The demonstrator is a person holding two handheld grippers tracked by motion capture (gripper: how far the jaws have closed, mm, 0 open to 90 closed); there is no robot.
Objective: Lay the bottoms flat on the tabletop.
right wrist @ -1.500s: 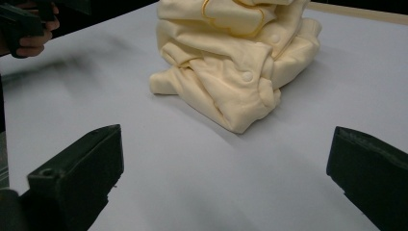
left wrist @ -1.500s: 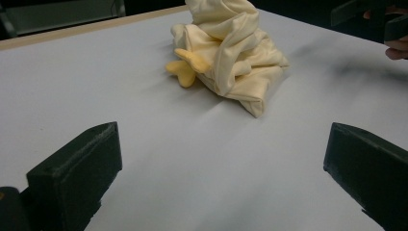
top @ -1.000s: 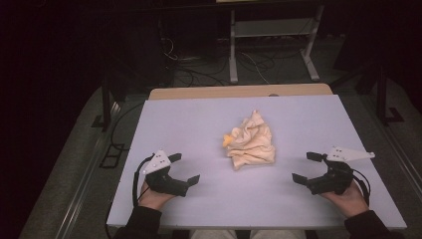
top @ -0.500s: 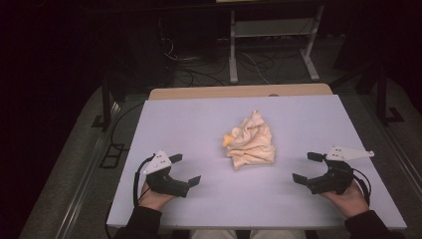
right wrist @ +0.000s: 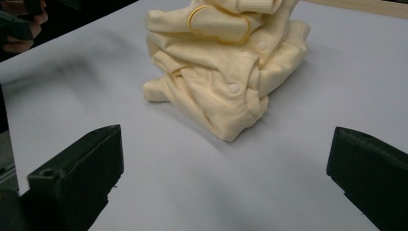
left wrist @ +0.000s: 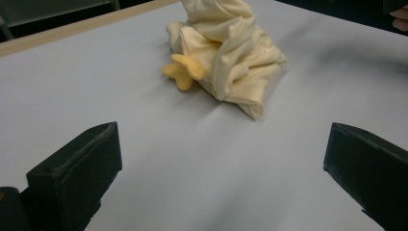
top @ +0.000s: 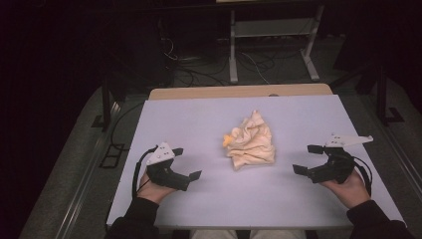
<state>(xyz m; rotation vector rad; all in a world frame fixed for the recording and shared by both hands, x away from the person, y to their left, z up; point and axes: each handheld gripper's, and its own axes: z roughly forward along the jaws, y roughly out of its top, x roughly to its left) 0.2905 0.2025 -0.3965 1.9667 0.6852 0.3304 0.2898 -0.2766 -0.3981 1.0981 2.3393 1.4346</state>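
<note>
Between both spread, empty grippers — left gripper (top: 186, 163), right gripper (top: 307, 159) — crumpled pale-yellow baby garment (top: 251, 141), snap buttons, heaped mid-table (top: 199, 114).

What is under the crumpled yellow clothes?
The crumpled yellow garment lies heaped straight on the pale table, with a darker yellow bit sticking out at one side. Whether anything hides beneath the folds cannot be seen.

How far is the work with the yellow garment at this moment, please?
Nothing looks done yet: the pale yellow snap-button garment lies crumpled mid-table. Nothing is in hand: the left gripper and right gripper sit open on either side, apart from it. Grasping and any spreading or folding are, I judge, left.
</note>
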